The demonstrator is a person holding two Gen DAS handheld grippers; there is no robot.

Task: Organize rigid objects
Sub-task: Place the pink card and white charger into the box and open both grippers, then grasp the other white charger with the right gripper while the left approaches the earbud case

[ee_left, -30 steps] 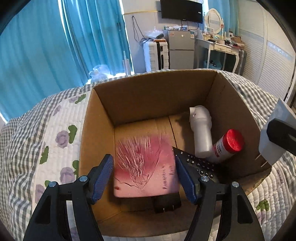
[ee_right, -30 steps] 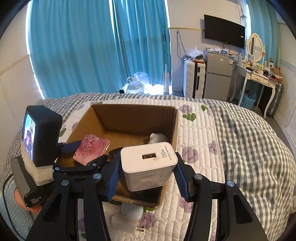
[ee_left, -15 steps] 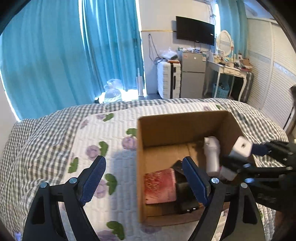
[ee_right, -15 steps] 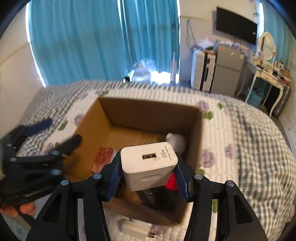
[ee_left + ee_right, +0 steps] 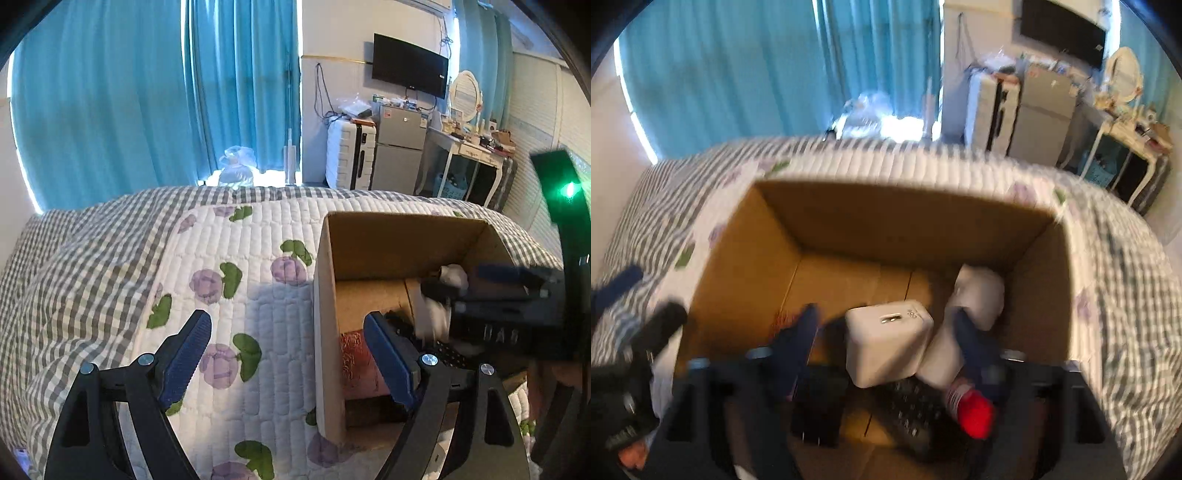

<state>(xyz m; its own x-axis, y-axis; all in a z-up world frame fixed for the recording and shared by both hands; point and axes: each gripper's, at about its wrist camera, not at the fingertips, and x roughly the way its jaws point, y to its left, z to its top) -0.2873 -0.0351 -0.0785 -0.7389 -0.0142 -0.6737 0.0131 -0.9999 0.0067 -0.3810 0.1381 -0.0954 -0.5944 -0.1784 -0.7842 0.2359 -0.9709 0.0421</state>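
Over the box [image 5: 746, 258] on the bed, the right gripper [image 5: 886, 332] has its jaws spread with the white charger [image 5: 888, 341] loose between them, touching neither, while the left gripper [image 5: 284, 354] hangs wide open and empty beside the box's left wall.

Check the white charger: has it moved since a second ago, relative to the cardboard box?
Yes. The white charger was held above the near edge of the cardboard box; now it is down inside, between the right gripper's parted jaws.

Daylight glows through curtains [image 5: 147, 103]; right wrist view motion-blurred, edges fisheye-warped.
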